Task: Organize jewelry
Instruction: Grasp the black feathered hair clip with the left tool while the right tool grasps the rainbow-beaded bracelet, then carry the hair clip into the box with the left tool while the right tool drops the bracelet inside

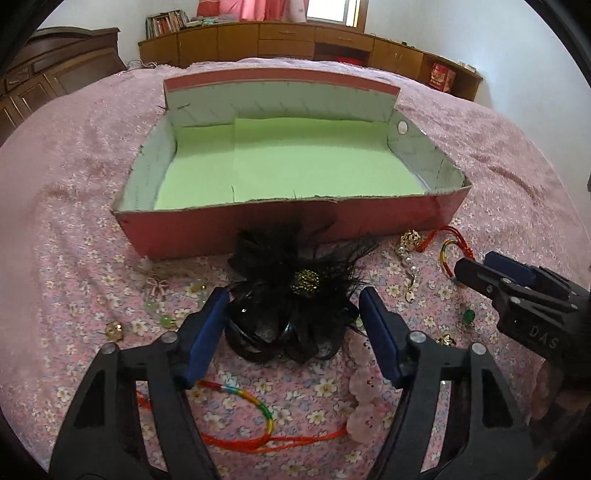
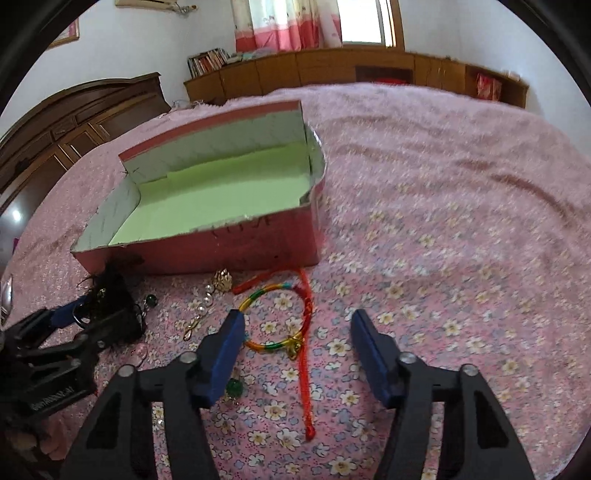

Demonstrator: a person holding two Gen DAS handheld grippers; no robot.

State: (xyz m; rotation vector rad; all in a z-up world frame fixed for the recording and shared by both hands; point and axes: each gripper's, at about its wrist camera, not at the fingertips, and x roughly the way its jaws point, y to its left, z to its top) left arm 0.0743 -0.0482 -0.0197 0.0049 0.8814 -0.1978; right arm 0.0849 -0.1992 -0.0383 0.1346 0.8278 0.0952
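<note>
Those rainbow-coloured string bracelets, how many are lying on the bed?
2. One rainbow bracelet lies just in front of the left gripper, near the black feather flower. The other lies between the right gripper's fingers, before the pink box. More could be hidden.

Pink floral bedspread [image 2: 443,258], wooden cabinets [image 1: 295,37], books [image 1: 166,20], pink curtains [image 2: 288,26]

Bright daylight enters from the window [image 1: 334,11] behind the curtains [image 2: 288,24]. Shadows are soft. Fisheye bending curves the edges with black corners; the right wrist view is motion-blurred across the bed [image 2: 461,206].
</note>
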